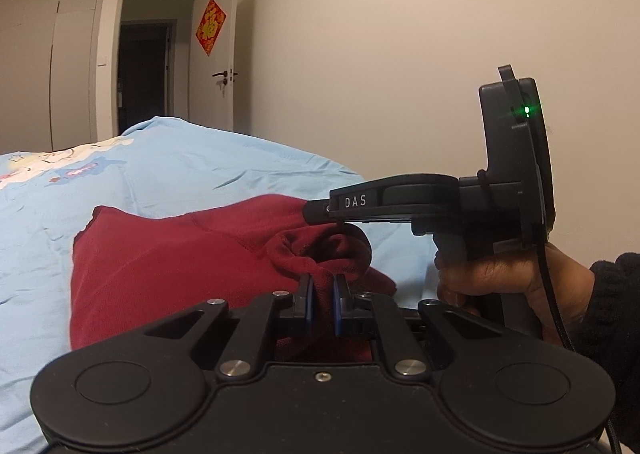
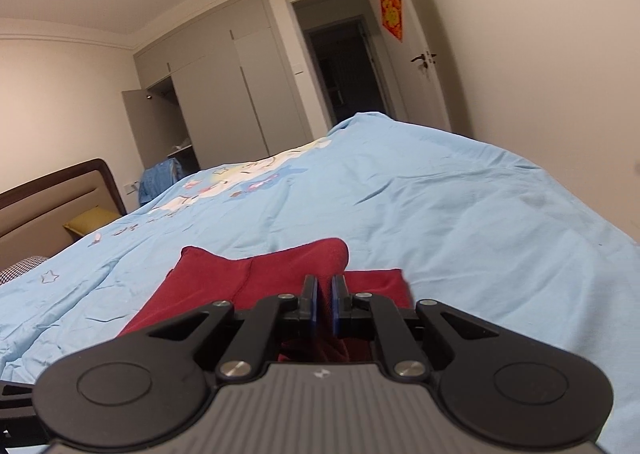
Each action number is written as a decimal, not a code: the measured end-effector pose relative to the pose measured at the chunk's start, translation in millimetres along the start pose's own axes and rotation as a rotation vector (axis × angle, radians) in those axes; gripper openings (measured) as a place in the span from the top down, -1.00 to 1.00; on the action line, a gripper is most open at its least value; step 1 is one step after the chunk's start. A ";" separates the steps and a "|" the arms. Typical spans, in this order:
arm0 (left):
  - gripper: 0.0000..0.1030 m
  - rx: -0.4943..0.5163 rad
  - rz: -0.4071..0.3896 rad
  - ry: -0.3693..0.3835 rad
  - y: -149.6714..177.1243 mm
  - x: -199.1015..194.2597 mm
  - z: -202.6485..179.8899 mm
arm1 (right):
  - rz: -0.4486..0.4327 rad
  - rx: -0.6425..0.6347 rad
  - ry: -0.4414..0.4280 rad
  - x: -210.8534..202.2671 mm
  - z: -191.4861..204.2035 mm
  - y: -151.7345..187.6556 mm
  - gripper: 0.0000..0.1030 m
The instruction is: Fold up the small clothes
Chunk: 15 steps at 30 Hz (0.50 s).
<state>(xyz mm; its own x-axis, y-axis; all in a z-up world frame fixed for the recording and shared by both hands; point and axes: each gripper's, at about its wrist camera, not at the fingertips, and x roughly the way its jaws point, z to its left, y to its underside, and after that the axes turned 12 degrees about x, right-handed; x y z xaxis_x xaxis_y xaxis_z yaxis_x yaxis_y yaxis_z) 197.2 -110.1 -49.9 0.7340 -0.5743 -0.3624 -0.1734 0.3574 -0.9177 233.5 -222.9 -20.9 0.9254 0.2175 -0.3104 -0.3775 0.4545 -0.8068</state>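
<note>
A dark red garment [image 1: 160, 254] lies on the light blue bedcover [image 1: 200, 165]. My left gripper [image 1: 323, 284] is shut on a bunched edge of it, the cloth pinched between the blue pads. The right gripper [image 1: 316, 212] shows side-on in the left wrist view, its tip on the same raised fold, a hand [image 1: 500, 278] on its handle. In the right wrist view the red garment [image 2: 280, 274] rises in a lifted fold, and my right gripper [image 2: 325, 286] is shut with red cloth between its pads.
The blue bedcover [image 2: 440, 205] spreads wide, with a cartoon print [image 2: 240, 181] toward the far side. A headboard [image 2: 60, 197] and yellow pillow [image 2: 90, 221] are at left. Wardrobe doors [image 2: 216, 93], an open doorway [image 2: 344, 65] and a plain wall [image 1: 400, 53] lie beyond.
</note>
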 end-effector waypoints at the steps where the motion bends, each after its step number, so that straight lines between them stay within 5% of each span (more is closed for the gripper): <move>1: 0.82 -0.002 0.000 0.006 -0.7 2.4 -0.5 | -0.003 0.004 0.007 -0.8 -2.4 -0.7 0.85; 10: 0.82 -0.033 0.022 0.028 0.7 17.9 3.3 | 0.013 0.044 0.051 1.0 -27.1 -6.3 0.96; 15: 0.82 -0.031 0.038 0.029 3.5 19.0 3.6 | 0.055 0.080 0.025 7.0 -29.6 -0.4 0.65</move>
